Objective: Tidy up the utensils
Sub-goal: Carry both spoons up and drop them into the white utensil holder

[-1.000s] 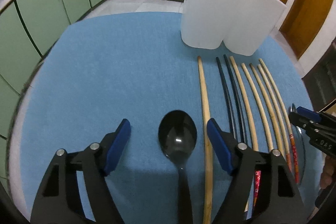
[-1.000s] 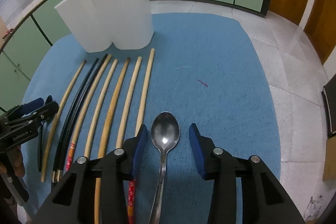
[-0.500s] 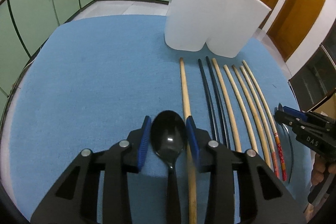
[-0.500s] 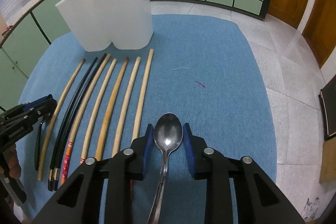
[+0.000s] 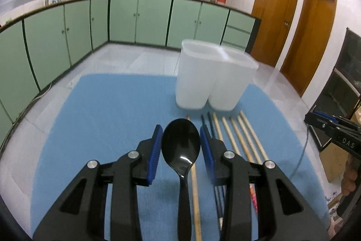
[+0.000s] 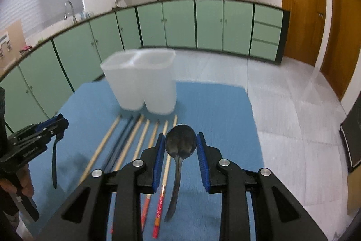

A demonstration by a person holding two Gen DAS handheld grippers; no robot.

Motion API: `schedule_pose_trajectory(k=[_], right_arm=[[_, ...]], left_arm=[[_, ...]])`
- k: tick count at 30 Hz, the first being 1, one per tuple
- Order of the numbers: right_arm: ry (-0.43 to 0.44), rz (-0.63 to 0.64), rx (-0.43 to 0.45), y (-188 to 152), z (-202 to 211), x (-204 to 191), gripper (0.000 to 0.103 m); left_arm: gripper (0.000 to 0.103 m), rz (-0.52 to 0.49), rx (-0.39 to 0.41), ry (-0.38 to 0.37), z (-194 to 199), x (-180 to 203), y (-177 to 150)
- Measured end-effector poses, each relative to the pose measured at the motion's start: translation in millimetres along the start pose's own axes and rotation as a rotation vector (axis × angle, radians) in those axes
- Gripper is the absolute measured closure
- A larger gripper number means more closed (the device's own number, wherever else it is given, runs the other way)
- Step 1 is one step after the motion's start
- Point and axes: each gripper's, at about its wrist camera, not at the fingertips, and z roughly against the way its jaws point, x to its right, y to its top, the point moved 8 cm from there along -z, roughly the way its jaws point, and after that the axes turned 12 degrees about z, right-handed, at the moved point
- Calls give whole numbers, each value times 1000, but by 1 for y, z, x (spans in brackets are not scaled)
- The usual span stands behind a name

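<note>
The left claw (image 5: 181, 145) is clamping the bowl of a glossy black plastic spoon (image 5: 181, 146) between its blue pads, and the right claw (image 6: 180, 144) is clamping the bowl of a grey metal spoon (image 6: 180, 143) in the same way. Both spoons are appearing lifted off the blue cloth-covered counter (image 5: 108, 110), each with its handle trailing back under its claw; in the right wrist view the black spoon's handle is hanging down from the left claw at the left edge. The step in hand, as judged, is carrying each spoon to the white translucent plastic holder with 2 compartments (image 6: 140, 83), which is standing upright at the far side of the counter. To do this well, each claw should be kept firmly closed, since a bowl is a rounded, smooth surface and could be slipping or pivoting between the pads. Each spoon should be turned handle-down above an opening before release, and the 2 claws should be approaching one at a time or toward separate compartments so that they are not colliding over the narrow rims. The holder looks light and could be tipping if a handle is striking its wall. Regarding contents: both compartment openings are showing in the right wrist view, blurred, and no utensil is projecting above either rim; what may be lying lower inside cannot be told. A row of wooden and black chopsticks (image 5: 237, 134) is lying on the counter just in front of the holder, its tips pointing toward it.
</note>
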Motion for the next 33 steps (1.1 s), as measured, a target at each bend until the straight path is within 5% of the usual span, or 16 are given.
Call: schedule_pose_trajectory(k=[16, 25, 33], right_arm=[[-11, 15, 238, 122, 15, 18, 75], [-13, 4, 302, 186, -18, 27, 75], [-9, -9, 261, 198, -81, 31, 75]], left_arm=[[70, -10, 259, -109, 10, 62, 116], [70, -2, 372, -180, -33, 102, 189], [70, -17, 369, -175, -95, 106, 192]])
